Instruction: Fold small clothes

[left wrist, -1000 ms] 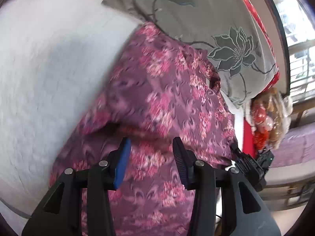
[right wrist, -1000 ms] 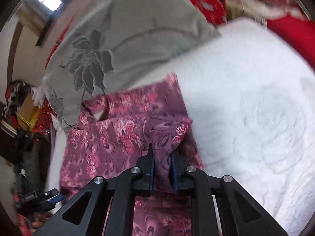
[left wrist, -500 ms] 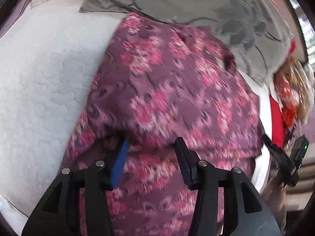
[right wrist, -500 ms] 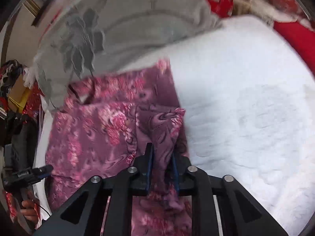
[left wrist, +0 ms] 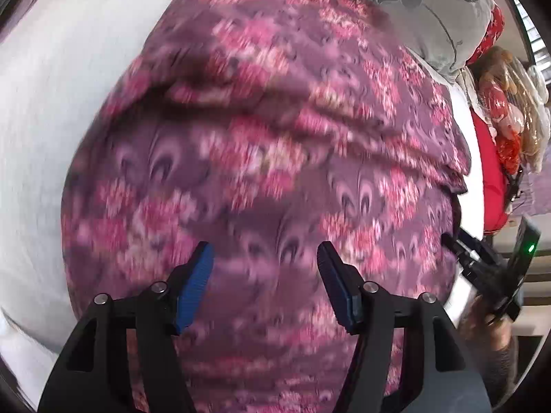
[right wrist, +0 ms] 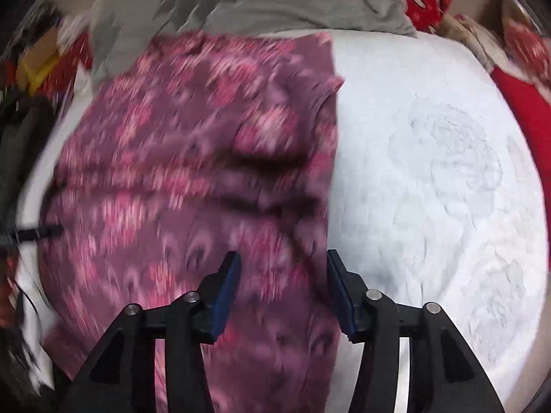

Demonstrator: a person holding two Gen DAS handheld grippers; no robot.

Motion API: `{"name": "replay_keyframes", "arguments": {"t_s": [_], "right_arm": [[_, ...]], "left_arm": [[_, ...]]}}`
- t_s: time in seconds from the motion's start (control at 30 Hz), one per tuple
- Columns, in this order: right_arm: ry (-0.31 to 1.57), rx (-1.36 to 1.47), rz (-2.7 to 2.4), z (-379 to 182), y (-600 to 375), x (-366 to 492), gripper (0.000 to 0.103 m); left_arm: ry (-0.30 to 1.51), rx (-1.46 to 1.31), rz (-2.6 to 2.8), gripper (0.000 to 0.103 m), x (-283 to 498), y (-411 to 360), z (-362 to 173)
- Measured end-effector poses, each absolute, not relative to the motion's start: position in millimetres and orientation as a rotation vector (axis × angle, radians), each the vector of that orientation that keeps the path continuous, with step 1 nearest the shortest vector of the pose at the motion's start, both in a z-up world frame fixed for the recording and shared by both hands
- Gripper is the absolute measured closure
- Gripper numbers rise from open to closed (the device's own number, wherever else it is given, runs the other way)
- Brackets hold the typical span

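Mostly blurred, purple floral garment (left wrist: 275, 144) lies creased on white quilt (right wrist: 430, 172) just below grey pillow (right wrist: 275, 3), w/ left gripper (left wrist: 265, 268) and right gripper (right wrist: 280, 275) both spread wide over it, gripping nothing, near hem cut off behind fingers.

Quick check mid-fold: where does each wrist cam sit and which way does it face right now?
Left wrist: on the left gripper, looking along its open fingers down at the purple garment; white quilt to its left, grey pillow beyond; a hand shows at lower right.
Right wrist: on the right gripper, fingers open, over the garment's right edge; quilt to its right.
Shared: garment, quilt, pillow.
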State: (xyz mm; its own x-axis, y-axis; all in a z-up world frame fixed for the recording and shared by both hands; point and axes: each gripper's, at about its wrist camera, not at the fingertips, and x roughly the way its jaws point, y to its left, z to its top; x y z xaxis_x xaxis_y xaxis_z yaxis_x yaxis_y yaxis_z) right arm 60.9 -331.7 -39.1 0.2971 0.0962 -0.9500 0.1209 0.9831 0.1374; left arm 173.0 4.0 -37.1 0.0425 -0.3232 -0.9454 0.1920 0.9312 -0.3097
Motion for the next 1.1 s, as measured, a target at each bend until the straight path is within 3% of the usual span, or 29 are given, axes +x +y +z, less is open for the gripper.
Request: {"name": "replay_keyframes", "arguments": {"t_s": [0.13, 0.33, 0.63, 1.1], "right_arm": [[1.306, 0.167, -0.008, -38.1, -321.3, 26.3, 0.041], [1.302, 0.243, 0.011, -30.5, -323.9, -34.5, 0.041], [1.441, 0.475, 0.082, -55.2, -347.9, -127.5, 0.04], [1.421, 0.89, 0.176, -90.2, -354.9, -160.4, 0.038]], "left_arm": [[1.521, -0.101, -0.396, 0.041, 152.1, 25.4, -37.3], [1.577, -0.088, -0.388, 0.041, 125.1, 47.6, -36.9], [1.607, -0.169, -0.315, 0.041, 88.6, 127.3, -34.6], [1.752, -0.306, -0.338, 0.042, 31.1, 157.3, -65.8]]}}
